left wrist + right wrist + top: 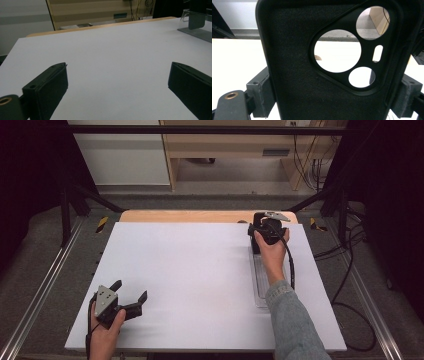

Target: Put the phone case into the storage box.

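High view, left to right: our left gripper (131,296) sits at the near-left part of the white board (190,270), jaws spread wide w/ nothing between them, pointing toward the board's middle. Left gripper view agrees, w/ both black pads apart over bare white surface and a clear plastic tray (197,31) far off at the upper right.

Further right in the high view, that tray (260,282) lies lengthwise along the board's right side, running from near edge to far. Our right gripper (260,227) is at the tray's far end, near the wooden strip (200,216) at the board's back edge.

Right gripper view: we've got a black phone case (294,75) clamped between the jaws, pads pressing on its two long edges. Case stands upright, long axis vertical in that view, its fuzzy inner face toward the camera. Camera cutout (337,51) sits at the top right; we see the board & floor through its holes.
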Motion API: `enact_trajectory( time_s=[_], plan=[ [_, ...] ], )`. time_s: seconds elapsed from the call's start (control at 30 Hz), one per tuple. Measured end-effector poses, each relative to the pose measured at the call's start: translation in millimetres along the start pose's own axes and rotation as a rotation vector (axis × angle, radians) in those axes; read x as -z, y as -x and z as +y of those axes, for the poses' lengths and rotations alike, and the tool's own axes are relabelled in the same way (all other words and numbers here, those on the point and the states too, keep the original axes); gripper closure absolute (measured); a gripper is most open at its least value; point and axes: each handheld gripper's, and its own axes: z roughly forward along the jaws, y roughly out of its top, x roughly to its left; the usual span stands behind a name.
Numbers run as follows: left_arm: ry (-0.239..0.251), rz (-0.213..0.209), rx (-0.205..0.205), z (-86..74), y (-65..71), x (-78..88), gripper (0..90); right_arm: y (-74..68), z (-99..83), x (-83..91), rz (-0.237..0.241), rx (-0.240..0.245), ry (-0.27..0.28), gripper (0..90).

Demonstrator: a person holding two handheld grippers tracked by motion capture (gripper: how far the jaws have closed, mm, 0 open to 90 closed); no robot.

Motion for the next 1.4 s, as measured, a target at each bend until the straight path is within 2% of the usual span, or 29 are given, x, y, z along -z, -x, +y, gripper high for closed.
enact_trajectory(
  time_s=[0.87, 1.4],
  plan=[
    [0.002, -0.005, 0.001, 0.3, 0.7, -0.2, 2.6, -3.5, -3.0, -8.0, -0.031, 0.024, 0.008, 13.0],
    [0.003, -0.004, -0.001, 0.7, -0.1, -0.8, 2.7, -1.4, -3.6, -10.3, -0.044, 0.015, 0.018, 12.9]
  ],
)
